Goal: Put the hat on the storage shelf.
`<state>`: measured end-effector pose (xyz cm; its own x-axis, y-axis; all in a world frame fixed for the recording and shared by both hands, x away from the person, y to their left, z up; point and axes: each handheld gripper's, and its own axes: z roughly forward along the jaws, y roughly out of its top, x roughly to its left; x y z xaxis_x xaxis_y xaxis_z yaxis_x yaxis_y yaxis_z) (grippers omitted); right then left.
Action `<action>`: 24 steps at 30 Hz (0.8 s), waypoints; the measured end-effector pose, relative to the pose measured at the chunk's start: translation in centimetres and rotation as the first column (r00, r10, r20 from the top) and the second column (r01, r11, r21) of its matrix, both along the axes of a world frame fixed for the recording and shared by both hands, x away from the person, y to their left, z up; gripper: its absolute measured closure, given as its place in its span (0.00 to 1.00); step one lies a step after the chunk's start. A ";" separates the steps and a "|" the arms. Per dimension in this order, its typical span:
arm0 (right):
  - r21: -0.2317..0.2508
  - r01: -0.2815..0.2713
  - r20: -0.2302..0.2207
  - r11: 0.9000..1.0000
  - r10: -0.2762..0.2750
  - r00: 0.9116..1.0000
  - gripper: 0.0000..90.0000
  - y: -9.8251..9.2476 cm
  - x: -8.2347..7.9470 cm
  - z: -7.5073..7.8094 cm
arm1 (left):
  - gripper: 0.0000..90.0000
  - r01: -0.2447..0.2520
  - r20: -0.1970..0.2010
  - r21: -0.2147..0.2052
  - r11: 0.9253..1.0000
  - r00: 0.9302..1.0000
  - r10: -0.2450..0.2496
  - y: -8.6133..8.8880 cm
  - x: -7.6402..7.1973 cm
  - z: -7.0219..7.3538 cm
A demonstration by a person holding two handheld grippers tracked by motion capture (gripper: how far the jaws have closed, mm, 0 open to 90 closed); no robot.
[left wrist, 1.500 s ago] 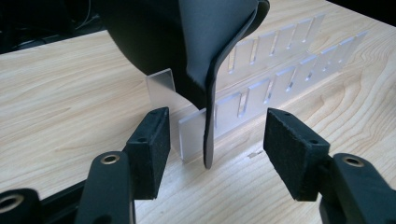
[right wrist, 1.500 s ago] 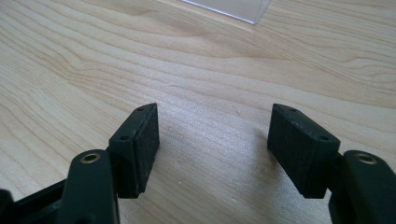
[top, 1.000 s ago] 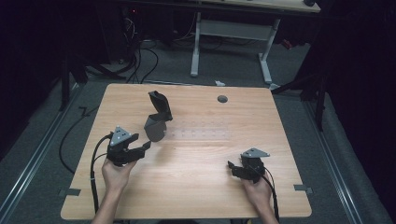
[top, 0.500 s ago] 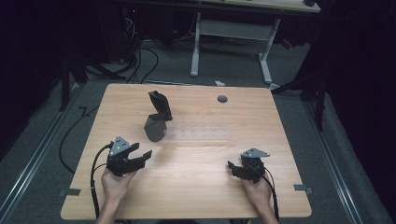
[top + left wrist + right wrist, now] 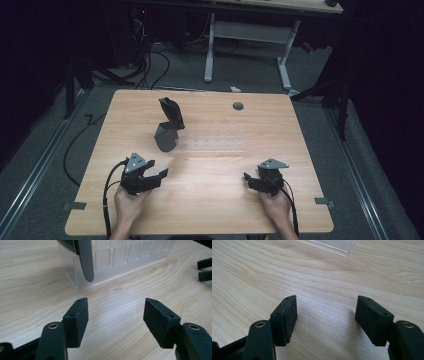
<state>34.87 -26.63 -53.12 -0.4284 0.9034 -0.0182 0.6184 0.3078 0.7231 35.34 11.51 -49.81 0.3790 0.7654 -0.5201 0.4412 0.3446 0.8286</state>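
A clear slotted rack (image 5: 215, 142) lies across the middle of the wooden table (image 5: 210, 210). A dark grey curved piece (image 5: 171, 114) stands tilted in the rack's left end. In the left gripper view that dark piece (image 5: 86, 262) and the rack (image 5: 130, 257) are just ahead of my left gripper (image 5: 115, 315), whose jaws are wide apart with bare wood between them. From above, the left gripper (image 5: 162, 175) rests near the front left, pointing right. My right gripper (image 5: 247, 179) sits at the front right, pointing left; its jaws (image 5: 325, 315) stand open over bare wood.
A round grommet hole (image 5: 238, 106) marks the table's far side. Tape strips (image 5: 75, 206) sit at the front corners. Beyond the table stands a white desk frame (image 5: 250, 35), with cables (image 5: 145, 65) on the floor at the left. The right gripper's jaws (image 5: 205, 268) show at the left gripper view's edge.
My left gripper has drawn back from the rack toward the table's front edge and sunk lower. The right gripper and the dark piece have stayed put.
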 end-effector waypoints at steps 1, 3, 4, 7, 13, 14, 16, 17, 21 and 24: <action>-0.001 0.000 0.001 1.000 0.000 1.000 0.38 0.0 0.0 0.0 | 0.41 0.003 -0.003 0.004 1.000 1.000 -0.003 -0.1 0.0 -0.2; 0.000 -0.001 0.001 1.000 0.001 1.000 0.38 0.0 0.0 0.0 | 0.42 0.004 -0.016 0.011 1.000 1.000 -0.003 -0.4 0.2 -0.6; 0.000 -0.001 0.001 1.000 0.001 1.000 0.38 0.0 0.0 0.0 | 0.43 0.004 -0.023 0.012 1.000 1.000 -0.003 -0.5 0.2 -0.8; -0.001 -0.001 0.001 1.000 0.001 1.000 0.38 0.0 0.0 0.0 | 0.44 0.006 -0.036 0.029 1.000 0.999 -0.005 -0.8 0.3 -1.4; 0.000 0.000 0.000 1.000 0.000 1.000 0.38 0.0 0.0 0.0 | 0.43 0.009 -0.066 0.039 0.999 0.998 -0.006 -1.3 0.3 -2.7; -0.001 0.000 0.000 1.000 0.000 1.000 0.38 0.0 0.0 0.0 | 0.43 0.011 -0.070 0.046 0.999 0.998 -0.007 -1.5 0.3 -2.9; 0.001 0.002 -0.001 1.000 -0.002 1.000 0.38 0.0 0.0 0.0 | 0.42 0.008 -0.070 0.071 0.997 0.998 -0.003 -1.8 0.2 -3.3; 0.000 0.001 0.000 1.000 -0.001 1.000 0.38 0.0 0.0 0.0 | 0.42 0.009 -0.073 0.084 0.996 0.997 -0.003 -2.0 0.2 -3.6; 0.000 0.002 -0.001 1.000 -0.002 1.000 0.38 0.0 0.0 0.0 | 0.42 0.012 -0.073 0.120 0.993 0.997 -0.003 -2.5 0.3 -4.1; 0.001 0.002 -0.001 1.000 -0.002 1.000 0.38 0.0 0.0 0.0 | 0.41 0.005 -0.058 0.164 0.986 0.998 0.005 -2.9 0.2 -4.6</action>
